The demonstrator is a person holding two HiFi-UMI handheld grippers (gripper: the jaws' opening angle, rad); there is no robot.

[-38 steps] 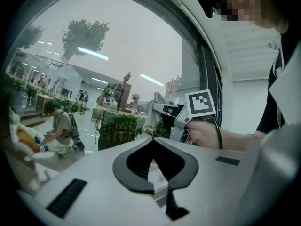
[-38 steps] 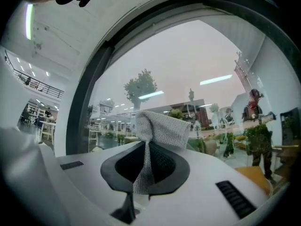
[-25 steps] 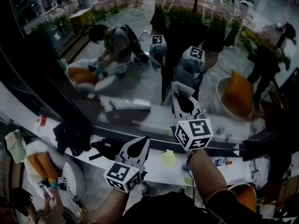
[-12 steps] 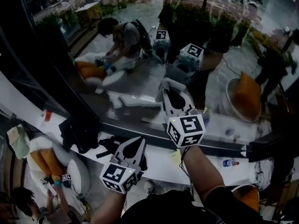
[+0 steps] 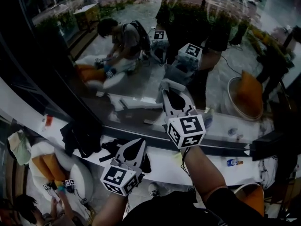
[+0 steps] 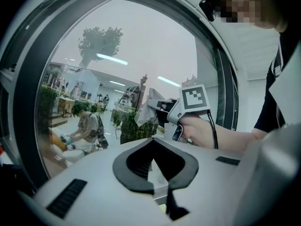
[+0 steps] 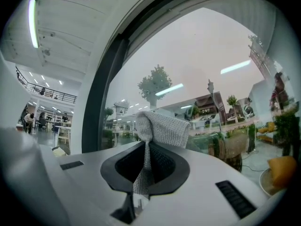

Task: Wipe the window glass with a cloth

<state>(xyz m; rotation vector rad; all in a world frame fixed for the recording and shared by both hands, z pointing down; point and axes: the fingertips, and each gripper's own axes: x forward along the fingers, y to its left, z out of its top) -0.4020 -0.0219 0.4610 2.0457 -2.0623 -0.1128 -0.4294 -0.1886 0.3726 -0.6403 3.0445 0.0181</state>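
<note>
Our right gripper [image 7: 146, 144] was clamped on the grey cloth [image 7: 162, 128], whose bunched top seemed to press against the window glass [image 7: 197, 79] not far above the pane's lower edge, though we could not be sure of the contact. Our left gripper [image 6: 153, 140] sat lower and to the left, jaws drawn together with nothing between them.

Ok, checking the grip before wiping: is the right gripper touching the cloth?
Touching. The right gripper view shows the right gripper shut on the cloth, pinched between its jaws.
</note>
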